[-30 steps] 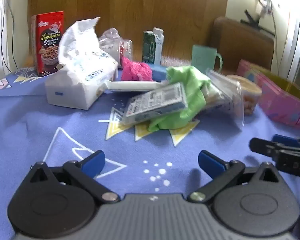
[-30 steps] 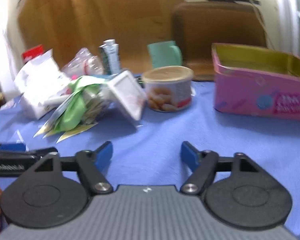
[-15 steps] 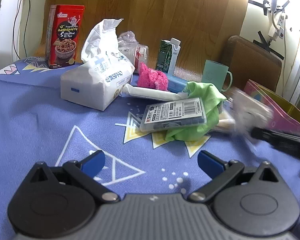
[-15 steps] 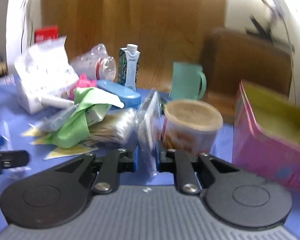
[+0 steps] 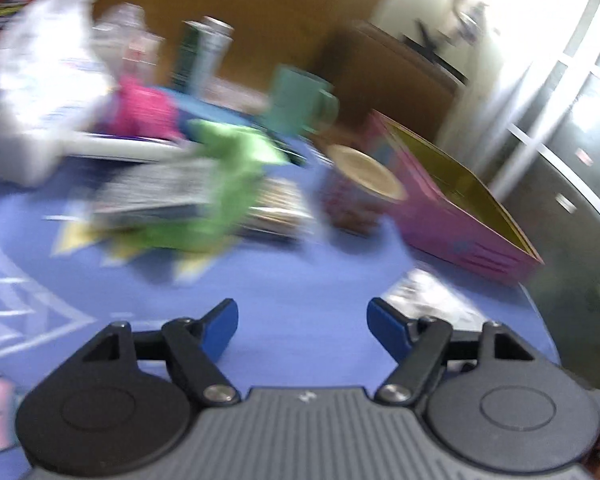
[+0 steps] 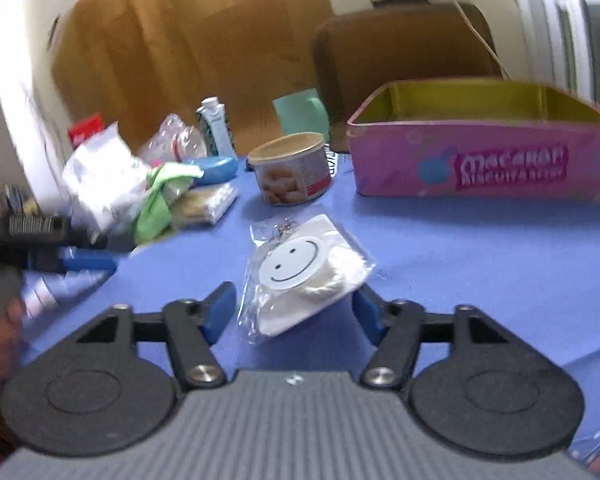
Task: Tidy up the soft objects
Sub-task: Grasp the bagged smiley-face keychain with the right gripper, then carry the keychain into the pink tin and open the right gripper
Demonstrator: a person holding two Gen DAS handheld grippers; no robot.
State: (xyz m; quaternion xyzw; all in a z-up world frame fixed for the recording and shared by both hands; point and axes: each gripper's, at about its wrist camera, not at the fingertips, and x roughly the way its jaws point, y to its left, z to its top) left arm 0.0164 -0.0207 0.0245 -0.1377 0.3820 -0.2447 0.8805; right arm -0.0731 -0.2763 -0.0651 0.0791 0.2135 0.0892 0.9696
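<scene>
A clear bag with a white smiley-face plush lies on the blue tablecloth between the open jaws of my right gripper; it also shows, blurred, in the left wrist view. My left gripper is open and empty over the cloth, and shows at the left of the right wrist view. A green cloth and a pink fluffy item lie in the pile at the left. An open pink tin box stands at the right.
A round snack can, a teal mug, a drink carton, a white tissue pack, a blue case and a flat barcode packet crowd the back left. A brown chair stands behind.
My right gripper has opened and let the smiley plush bag down onto the cloth in front of the pink box. My left gripper has swung to the right; its view is blurred.
</scene>
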